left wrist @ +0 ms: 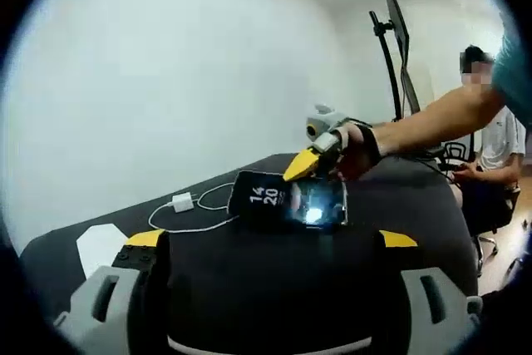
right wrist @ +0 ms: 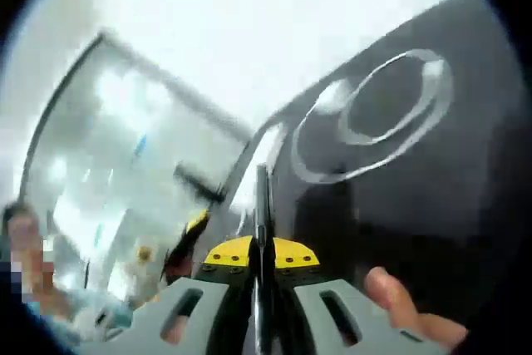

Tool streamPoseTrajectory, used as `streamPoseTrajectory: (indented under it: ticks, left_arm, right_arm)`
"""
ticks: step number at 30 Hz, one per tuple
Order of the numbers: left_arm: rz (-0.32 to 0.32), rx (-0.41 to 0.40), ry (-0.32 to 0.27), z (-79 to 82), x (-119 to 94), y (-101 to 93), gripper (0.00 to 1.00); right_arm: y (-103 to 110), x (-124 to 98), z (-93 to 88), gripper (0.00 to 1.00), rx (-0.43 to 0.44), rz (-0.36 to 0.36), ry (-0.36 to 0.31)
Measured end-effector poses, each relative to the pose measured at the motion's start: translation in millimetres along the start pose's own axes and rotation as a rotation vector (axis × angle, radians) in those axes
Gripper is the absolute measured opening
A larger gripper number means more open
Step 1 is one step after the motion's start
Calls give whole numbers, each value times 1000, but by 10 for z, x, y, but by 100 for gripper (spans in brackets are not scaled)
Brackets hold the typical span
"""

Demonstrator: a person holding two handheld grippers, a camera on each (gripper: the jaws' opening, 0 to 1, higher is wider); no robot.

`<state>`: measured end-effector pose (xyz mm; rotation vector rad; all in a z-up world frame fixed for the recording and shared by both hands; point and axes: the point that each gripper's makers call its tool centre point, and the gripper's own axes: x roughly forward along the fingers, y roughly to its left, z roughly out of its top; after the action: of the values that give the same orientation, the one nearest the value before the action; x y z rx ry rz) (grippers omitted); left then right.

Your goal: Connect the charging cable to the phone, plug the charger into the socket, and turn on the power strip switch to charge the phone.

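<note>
Left gripper (left wrist: 270,243): seen in its own view, low in frame, jaws set wide apart, yellow tips at either side, nothing between them.

Right gripper (right wrist: 261,243): in its own view the yellow-tipped jaws are pressed together, a thin dark edge clamped between them. A fingertip (right wrist: 384,287) rests beside the right jaw. In the left gripper view a bare forearm (left wrist: 432,118) reaches in from the right, the hand (left wrist: 353,151) gripping that tool, yellow tip angled downward.

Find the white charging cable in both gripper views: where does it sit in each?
Left gripper view: white charging cable lies left of centre, beside the lit phone.
Right gripper view: a blurred loop, upper right.
Shared landmark: the black table under it.
</note>
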<state>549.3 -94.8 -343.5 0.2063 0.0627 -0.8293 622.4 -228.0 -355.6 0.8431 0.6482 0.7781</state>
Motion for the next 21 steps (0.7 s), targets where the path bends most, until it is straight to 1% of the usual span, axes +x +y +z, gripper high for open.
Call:
streamPoseTrajectory:
  ticks: [1,3,4,5,6,7,8,9,10,11,12,13,14,15,16,17,18,19,20,21]
  left_arm:
    - [-4,2,2,-1,-2,-4,96]
    - [-10,9,6,12,-13,-4,95]
    - [-18,12,6,26,-23,-9,95]
    - [-25,14,6,34,-28,-17,95]
    - [-32,19,7,42,-35,-25,95]
    - [-34,22,7,48,-40,-26,95]
    - [-41,25,6,58,-43,-33,95]
    - [-47,24,4,67,-43,-38,95]
    - [-53,20,1,75,-42,-45,95]
    - [-62,14,-3,88,-43,-57,94]
    - [-69,11,-9,102,-45,-67,94]
    - [-77,3,-22,124,-48,-73,94]
    - [-84,-1,-27,131,-49,-79,94]
    - [-93,-2,-30,134,-54,-92,94]
    - [-98,-1,-31,133,-58,-96,94]
    - [-108,-1,-35,138,-68,-99,94]
    - [-115,-2,-39,144,-77,-100,94]
    - [-123,-5,-43,150,-86,-103,93]
    - [-132,-7,-44,156,-99,-108,93]
    - [-145,-13,-49,164,-118,-112,92]
  right_arm:
    - [-29,-34,64,4,30,-12,-60]
    - [-66,-110,134,4,113,-15,-148]
    - [-131,-176,226,4,157,-28,-215]
    - [-165,-219,267,4,159,-42,-249]
    - [-242,-296,353,4,191,-79,-323]
    - [-293,-347,406,4,208,-101,-373]
    - [-372,-435,462,4,242,-143,-451]
    - [-411,-507,512,5,272,-158,-523]
    - [-446,-566,534,5,309,-169,-578]
    - [-490,-669,552,5,350,-190,-659]
    - [-529,-737,559,5,385,-209,-718]
    - [-578,-819,547,5,441,-236,-791]
    - [-622,-879,526,5,464,-278,-837]
    - [-693,-987,506,5,482,-359,-919]
    - [-744,-1055,486,5,500,-405,-967]
    - [-813,-1135,437,5,529,-482,-1027]
    - [-842,-1167,387,5,542,-517,-1053]
    - [-879,-1233,328,5,549,-577,-1097]
    - [-890,-1289,333,5,542,-594,-1145]
    - [-861,-1309,341,5,572,-565,-1184]
